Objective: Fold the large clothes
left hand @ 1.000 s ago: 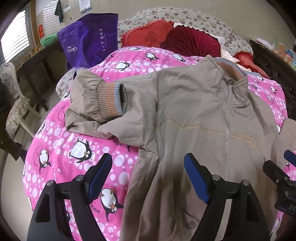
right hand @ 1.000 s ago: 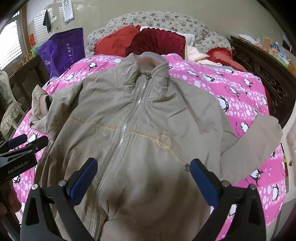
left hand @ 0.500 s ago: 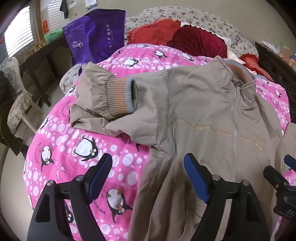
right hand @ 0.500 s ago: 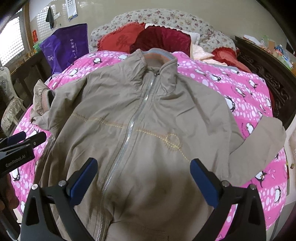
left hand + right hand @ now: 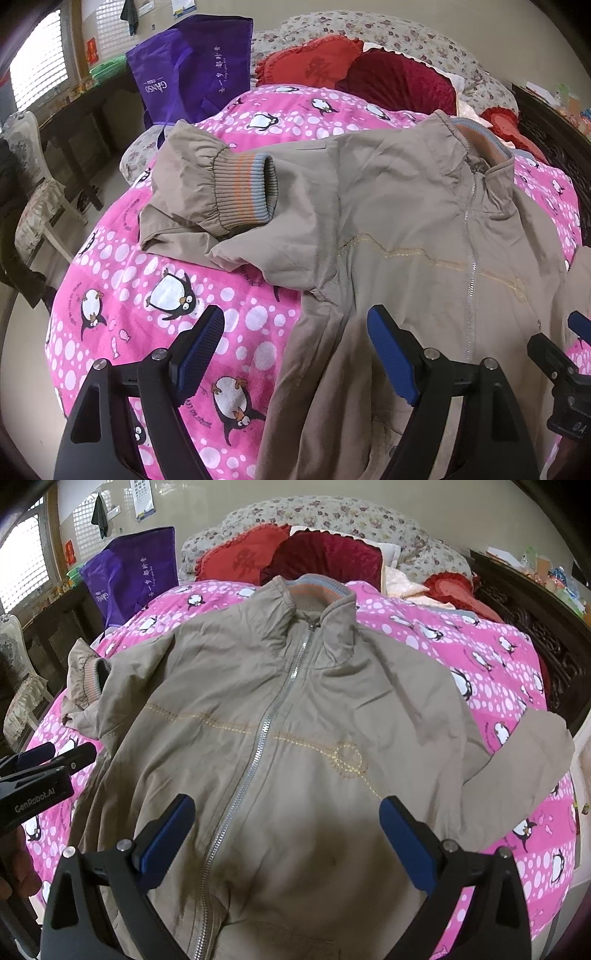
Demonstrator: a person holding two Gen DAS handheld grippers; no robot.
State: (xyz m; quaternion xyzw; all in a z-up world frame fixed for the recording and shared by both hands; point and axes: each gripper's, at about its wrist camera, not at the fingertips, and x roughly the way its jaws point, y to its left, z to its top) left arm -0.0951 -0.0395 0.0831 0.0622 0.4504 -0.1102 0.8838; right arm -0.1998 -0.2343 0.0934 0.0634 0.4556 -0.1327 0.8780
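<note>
With the jacket [image 5: 295, 738] as my landmark: it lies zipped and face up on the pink penguin blanket [image 5: 155, 295] of the bed. Left of it, a purple bag [image 5: 199, 70] leans near the pillows. Its left sleeve is folded back, the ribbed cuff [image 5: 243, 192] resting on that sleeve. My left gripper [image 5: 295, 354] hovers wide open and empty over its left edge. My right gripper [image 5: 286, 840] hangs wide open and empty above its lower front.

Right gripper [image 5: 286, 834], jaws wide, above zipped tan jacket [image 5: 295, 716]
</note>
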